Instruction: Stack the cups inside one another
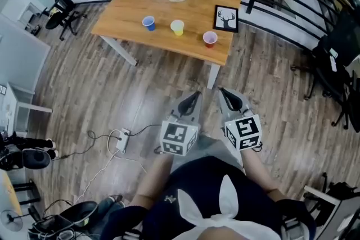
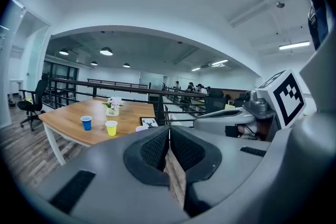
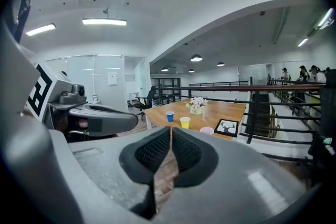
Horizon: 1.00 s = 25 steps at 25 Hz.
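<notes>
Standing well back from the table (image 1: 129, 14), the person holds both tongs over the floor; all three cups are upright on the tabletop, well apart from either gripper, and none is nested yet.

Hazards, left to right:
- the power strip (image 1: 122, 140) and its cable lie on the floor to the person's left; a step that way could snag them;
- the blue cup (image 1: 148, 23) stands near the front edge; a sideways nudge would likely send it off;
- the yellow cup (image 1: 178, 27), apart from it, looks light enough to tip or crush under a hard pinch;
- the left gripper (image 1: 190, 102) has its jaws pressed together on nothing; unless opened before approach, it would knock a cup rather than take it;
- the pink cup (image 1: 210, 38) sits closest to the edge;
- the framed deer picture (image 1: 226, 18), just behind it, could topple on overreach;
- the right gripper (image 1: 230, 99) is likewise closed and empty.
</notes>
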Tool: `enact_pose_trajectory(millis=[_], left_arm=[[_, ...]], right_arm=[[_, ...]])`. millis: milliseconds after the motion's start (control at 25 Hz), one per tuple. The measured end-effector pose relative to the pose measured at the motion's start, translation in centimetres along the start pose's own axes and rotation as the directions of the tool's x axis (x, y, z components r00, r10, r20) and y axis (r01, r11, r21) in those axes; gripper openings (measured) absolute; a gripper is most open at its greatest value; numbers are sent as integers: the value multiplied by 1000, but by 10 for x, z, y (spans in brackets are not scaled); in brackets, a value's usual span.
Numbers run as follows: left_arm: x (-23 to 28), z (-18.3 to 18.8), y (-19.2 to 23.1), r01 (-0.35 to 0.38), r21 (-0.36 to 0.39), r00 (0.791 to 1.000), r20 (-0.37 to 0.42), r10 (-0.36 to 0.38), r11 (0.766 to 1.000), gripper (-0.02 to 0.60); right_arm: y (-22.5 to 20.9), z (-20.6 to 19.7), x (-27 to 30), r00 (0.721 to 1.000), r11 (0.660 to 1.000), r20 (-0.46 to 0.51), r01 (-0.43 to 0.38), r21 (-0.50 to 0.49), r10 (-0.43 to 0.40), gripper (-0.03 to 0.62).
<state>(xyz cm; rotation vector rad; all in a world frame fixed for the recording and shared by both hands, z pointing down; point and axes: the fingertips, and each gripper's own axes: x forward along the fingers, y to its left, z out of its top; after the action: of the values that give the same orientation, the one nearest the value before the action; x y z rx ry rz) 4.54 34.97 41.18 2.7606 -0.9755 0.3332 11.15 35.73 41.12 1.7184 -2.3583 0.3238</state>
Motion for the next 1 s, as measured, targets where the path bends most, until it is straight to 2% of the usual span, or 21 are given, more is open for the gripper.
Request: enact_pose_trajectory(millis=[80,240,360,800,1000], left_arm=[[5,1,7,1,-4,1000,-2,-1,1000,21],[16,5,24,10,-9,1000,-7,-10,1000,20],[29,9,43,17,-13,1000,-12,-17,1000,21],[71,18,122,43,-16,999,-23,-44,999,21],[86,21,157,55,-13,998,-14,-56,998,20]], right_arm=[[-1,2,8,1000,1000,1,-6,1,6,49],[-5,7,27,1000,1000,-3,-8,9,8,70],[-13,11,48,1000,1000,-9,0,14,1,127],[-43,23,127,996,998,-56,68,4,-68,190],[-51,18,164,989,996,-118,89,-27,-91,229]])
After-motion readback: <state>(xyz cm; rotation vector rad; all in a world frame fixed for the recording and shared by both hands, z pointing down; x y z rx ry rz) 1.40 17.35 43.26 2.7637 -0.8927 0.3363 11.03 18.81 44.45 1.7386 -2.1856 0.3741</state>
